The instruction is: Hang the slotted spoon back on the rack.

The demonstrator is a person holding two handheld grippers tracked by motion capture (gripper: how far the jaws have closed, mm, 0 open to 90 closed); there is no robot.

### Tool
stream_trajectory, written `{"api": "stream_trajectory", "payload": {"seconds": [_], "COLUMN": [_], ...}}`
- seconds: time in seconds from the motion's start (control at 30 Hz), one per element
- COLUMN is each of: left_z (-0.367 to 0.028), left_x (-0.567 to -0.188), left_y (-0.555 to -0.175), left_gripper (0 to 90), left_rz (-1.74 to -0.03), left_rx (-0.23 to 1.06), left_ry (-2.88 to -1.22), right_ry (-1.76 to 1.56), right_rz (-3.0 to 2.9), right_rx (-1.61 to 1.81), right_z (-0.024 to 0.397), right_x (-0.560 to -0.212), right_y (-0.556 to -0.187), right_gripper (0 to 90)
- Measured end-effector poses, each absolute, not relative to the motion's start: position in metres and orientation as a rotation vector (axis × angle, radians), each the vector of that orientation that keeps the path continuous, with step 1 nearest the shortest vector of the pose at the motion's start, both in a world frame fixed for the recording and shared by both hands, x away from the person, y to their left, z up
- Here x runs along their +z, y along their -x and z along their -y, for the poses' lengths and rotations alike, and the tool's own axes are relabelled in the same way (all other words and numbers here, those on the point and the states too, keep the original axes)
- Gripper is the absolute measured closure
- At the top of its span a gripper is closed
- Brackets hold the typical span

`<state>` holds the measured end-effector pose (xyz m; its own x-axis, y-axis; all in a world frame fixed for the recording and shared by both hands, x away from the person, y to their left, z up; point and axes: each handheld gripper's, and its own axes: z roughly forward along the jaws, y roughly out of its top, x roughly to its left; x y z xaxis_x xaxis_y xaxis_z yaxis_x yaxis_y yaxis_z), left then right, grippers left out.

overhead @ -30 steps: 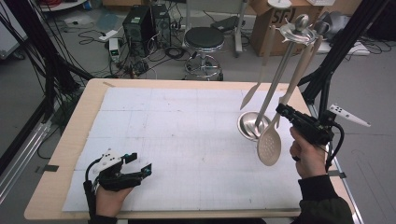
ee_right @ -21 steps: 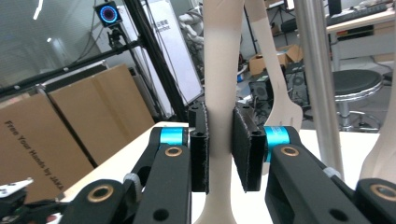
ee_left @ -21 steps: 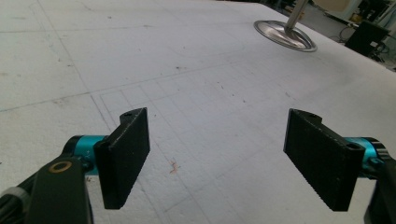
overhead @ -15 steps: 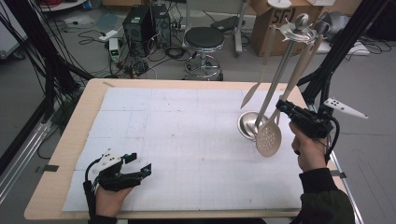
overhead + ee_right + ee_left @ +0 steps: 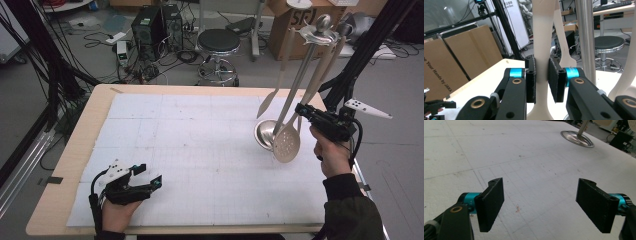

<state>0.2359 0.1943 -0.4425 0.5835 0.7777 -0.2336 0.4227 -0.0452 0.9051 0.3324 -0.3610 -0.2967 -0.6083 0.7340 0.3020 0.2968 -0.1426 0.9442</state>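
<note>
At far right of counter (image 5: 150,100) | right gripper (image 5: 541,77) clamps slotted spoon (image 5: 287,144) mid-handle | light, stiff, smooth (may swing) | left gripper (image 5: 540,205) open, idle

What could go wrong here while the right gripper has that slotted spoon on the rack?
The right gripper is shut on the slotted spoon, whose top is at the rack's head. Pulling sideways could tip the rack on its round base. The swinging spoon might knock the spatula hanging beside it. The smooth handle could slip between the jaws.
</note>
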Motion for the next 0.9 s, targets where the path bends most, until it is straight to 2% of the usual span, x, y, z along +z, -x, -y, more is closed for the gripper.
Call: {"api": "stream_trajectory", "payload": {"seconds": [0.23, 0.27, 0.37, 0.53, 0.9], "left_z": [-0.194, -0.194, -0.193, -0.193, -0.193], "left_x": [-0.442, -0.442, -0.442, -0.442, -0.441], "left_y": [-0.235, -0.235, -0.235, -0.235, -0.236], "left_gripper": [23.1, 23.1, 23.1, 23.1, 23.1], "left_rz": [-1.011, -1.011, -1.008, -1.008, -1.005], "left_rx": [0.386, 0.385, 0.385, 0.383, 0.383], "left_ry": [-1.671, -1.669, -1.671, -1.669, -1.67], "right_ry": [-1.189, -1.194, -1.232, -1.274, -1.345], "right_rz": [-1.784, -1.775, -1.725, -1.676, -1.64], "right_rx": [1.798, 1.8, 1.887, 1.925, 1.92], "right_z": [0.361, 0.362, 0.367, 0.375, 0.383], "right_x": [-0.299, -0.3, -0.302, -0.303, -0.312], "right_y": [-0.332, -0.333, -0.334, -0.333, -0.328], "right_gripper": [75.7, 73.5, 59.3, 52.7, 44.2]}}
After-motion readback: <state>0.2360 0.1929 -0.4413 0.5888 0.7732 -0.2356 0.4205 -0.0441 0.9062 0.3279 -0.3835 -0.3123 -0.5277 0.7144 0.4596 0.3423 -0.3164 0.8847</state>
